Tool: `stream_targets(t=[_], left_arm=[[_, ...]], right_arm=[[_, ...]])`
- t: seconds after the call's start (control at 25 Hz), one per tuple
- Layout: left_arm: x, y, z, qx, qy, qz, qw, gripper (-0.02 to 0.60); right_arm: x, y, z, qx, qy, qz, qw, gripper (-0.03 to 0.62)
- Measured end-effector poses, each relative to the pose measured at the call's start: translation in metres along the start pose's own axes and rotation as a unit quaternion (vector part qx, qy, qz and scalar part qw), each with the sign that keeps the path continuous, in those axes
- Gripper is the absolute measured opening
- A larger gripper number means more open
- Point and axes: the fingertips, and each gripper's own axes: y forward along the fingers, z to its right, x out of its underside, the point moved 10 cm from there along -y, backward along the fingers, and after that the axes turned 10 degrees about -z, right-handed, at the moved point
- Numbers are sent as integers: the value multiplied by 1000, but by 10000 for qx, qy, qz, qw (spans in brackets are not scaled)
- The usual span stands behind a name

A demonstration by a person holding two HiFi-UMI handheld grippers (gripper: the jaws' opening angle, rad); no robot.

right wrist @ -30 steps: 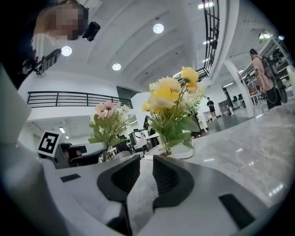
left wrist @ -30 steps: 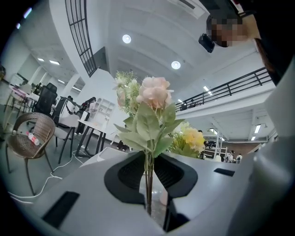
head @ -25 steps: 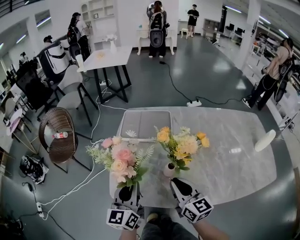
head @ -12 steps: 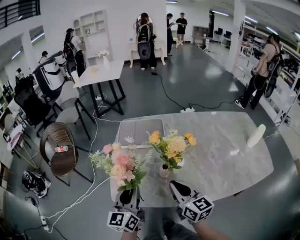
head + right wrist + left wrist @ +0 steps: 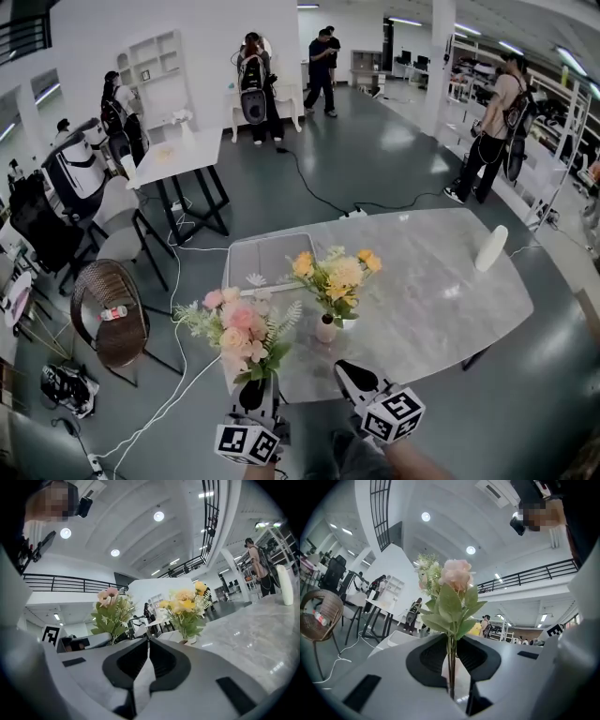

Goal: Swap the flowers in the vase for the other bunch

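Off the table's (image 5: 441, 281) near edge, both grippers have drawn back from the vase (image 5: 325, 330) since the earlier frame. Left gripper (image 5: 251, 392) clamps the pink bunch (image 5: 242, 328) by its stems, upright, with green fern. Right gripper (image 5: 345, 371) is closed, empty. Yellow bunch (image 5: 333, 277) stands in the vase.

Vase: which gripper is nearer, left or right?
Right. The right gripper, shut and empty, sits just short of the vase; the left gripper, clamping the pink bunch, is farther off to the side.
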Motion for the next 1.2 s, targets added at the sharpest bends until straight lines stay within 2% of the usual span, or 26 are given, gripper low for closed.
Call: stream_targets(t=[0.48, 1.2], left_arm=[[-1, -48, -1, 377, -21, -39, 9993, 71], [0, -115, -3, 305, -87, 91, 9995, 71]], right_arm=[[19, -25, -56, 220, -43, 17, 9997, 31], [38, -41, -116, 31, -140, 0, 9999, 31]])
